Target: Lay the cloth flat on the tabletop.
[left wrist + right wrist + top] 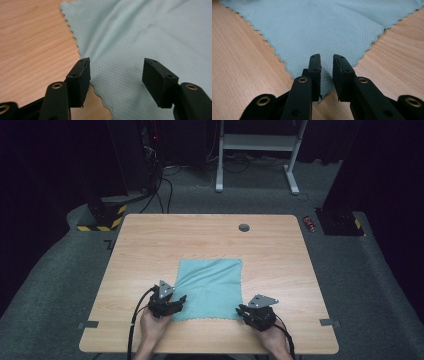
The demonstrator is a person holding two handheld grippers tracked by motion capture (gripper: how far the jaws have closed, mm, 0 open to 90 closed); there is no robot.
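A: At left, how does our left gripper [176, 303] stand to the cloth [210, 287]?

B: Its jaws are spread wide over the near left corner, with the scalloped edge [75, 40] running away ahead of them; cloth lies between the pads [82, 75], which do not press on it.

A: And the cloth itself?

B: It lies flat on the table [150, 240], near the front edge, between our two hands.

A: At right?

B: Our right gripper [243, 312] points at the near right corner [324, 93]. Its jaws stand narrowly apart, astride the corner tip, and we see no pinch yet. We judge both hands about equally near; each corner lies straight ahead of its jaws.
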